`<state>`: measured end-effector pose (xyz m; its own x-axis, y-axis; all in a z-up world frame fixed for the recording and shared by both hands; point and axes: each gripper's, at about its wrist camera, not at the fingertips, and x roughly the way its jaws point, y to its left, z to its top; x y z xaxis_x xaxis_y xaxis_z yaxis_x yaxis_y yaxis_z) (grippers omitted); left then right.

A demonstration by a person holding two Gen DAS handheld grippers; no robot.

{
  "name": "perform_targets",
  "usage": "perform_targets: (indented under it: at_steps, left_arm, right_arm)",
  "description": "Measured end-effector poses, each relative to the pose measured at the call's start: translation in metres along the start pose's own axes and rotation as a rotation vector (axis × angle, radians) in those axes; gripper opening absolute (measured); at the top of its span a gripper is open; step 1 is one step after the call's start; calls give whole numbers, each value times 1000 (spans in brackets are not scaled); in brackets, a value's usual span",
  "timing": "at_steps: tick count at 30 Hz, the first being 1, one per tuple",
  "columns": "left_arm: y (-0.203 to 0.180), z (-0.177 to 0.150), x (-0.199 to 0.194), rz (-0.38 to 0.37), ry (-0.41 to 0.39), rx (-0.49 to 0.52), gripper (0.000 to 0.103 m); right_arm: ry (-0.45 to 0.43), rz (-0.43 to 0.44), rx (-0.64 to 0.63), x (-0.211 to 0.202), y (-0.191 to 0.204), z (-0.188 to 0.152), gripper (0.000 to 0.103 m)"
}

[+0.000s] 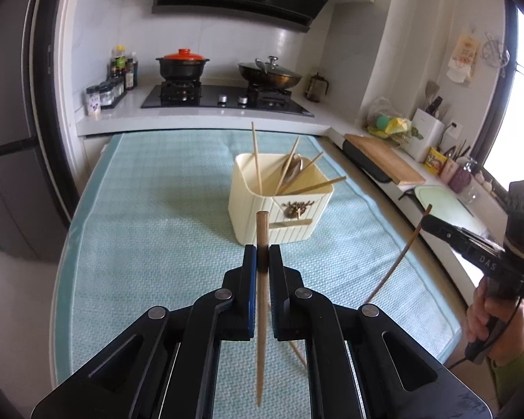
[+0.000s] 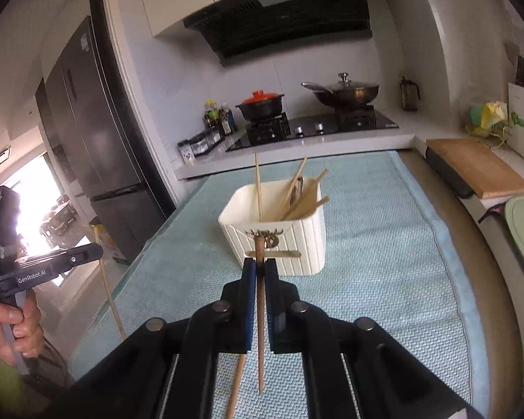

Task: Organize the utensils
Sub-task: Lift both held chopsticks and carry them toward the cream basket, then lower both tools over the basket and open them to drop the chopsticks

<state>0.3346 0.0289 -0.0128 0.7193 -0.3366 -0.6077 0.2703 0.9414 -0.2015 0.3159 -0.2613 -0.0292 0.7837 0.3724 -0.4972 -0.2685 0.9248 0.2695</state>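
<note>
Both hand-held grippers, left (image 1: 262, 262) and right (image 2: 261, 269), each pinch a near-upright wooden chopstick (image 1: 261, 296). The cream ribbed plastic utensil holder (image 1: 279, 206) sits straight ahead on the surface, roughly equally near.

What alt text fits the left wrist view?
The left hand-held gripper pinches one wooden chopstick upright over a teal mat, facing a cream utensil holder containing chopsticks. At right, the right hand-held gripper holds another chopstick.

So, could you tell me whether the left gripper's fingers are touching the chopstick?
Touching: the left wrist view shows both fingers pressed against the chopstick.
</note>
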Motion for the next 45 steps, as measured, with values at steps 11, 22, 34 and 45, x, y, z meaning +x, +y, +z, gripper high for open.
perform_targets:
  at_steps: [11, 22, 34, 45]
  left_arm:
    - [2, 8, -7, -16, -72, -53, 4]
    - [1, 25, -3, -28, -97, -61, 4]
    - [-8, 103, -8, -39, -260, -40, 4]
    - [-12, 182, 40, -29, -387, -83, 4]
  right_arm:
    - [-115, -13, -78, -22, 23, 20, 5]
    - [-134, -14, -98, -22, 22, 34, 5]
    - [-258, -33, -167, -25, 30, 104, 5]
    - [-333, -25, -236, 20, 45, 163, 5]
